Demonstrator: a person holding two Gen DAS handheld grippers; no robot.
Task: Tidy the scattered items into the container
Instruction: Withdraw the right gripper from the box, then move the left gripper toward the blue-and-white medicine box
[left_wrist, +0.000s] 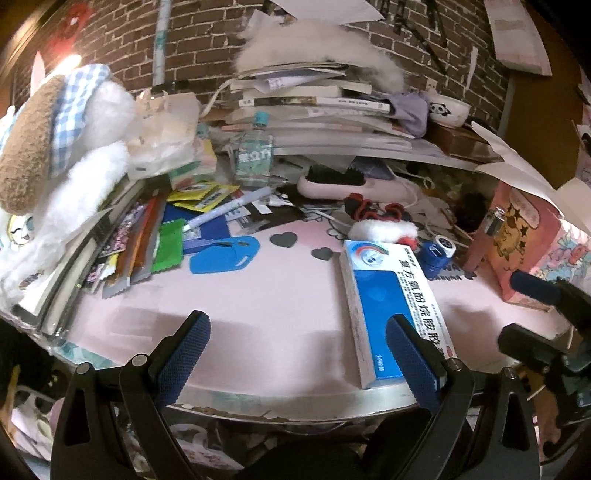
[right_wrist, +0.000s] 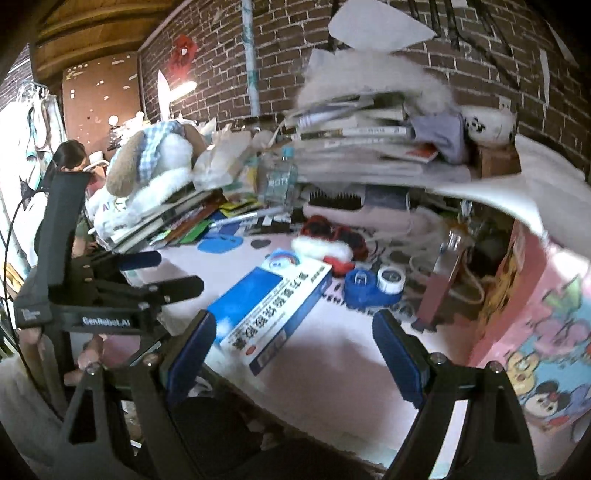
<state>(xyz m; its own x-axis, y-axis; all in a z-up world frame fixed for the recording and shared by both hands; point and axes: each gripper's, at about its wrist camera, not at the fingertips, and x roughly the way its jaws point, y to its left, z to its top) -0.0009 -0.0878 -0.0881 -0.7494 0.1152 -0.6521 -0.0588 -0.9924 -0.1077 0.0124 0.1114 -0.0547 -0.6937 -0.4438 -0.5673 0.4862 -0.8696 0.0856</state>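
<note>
A blue-and-white medicine box (left_wrist: 384, 302) (right_wrist: 273, 306) lies flat on the pink desk mat (left_wrist: 258, 302), close to the front edge. My left gripper (left_wrist: 299, 354) is open over that edge, its right finger (left_wrist: 413, 358) in front of the box's near end. My right gripper (right_wrist: 295, 350) is open too, low over the mat, with the box just ahead of its left finger (right_wrist: 192, 354). Neither gripper holds anything. A pink cartoon-printed carton (left_wrist: 524, 240) (right_wrist: 535, 314) stands at the right. Each gripper shows in the other's view: the right gripper (left_wrist: 524, 314), the left gripper (right_wrist: 166, 271).
Beyond the box lie a blue tape dispenser (left_wrist: 437, 251), a white-and-red fluffy item (left_wrist: 384, 229), a blue tag (left_wrist: 221, 254), a pen (left_wrist: 229, 210) and snack packets (left_wrist: 147, 243). A bottle (left_wrist: 255, 155), a pink hairbrush (left_wrist: 354, 182), stacked books (left_wrist: 314, 110) and a plush toy (left_wrist: 55, 147) crowd the back and left.
</note>
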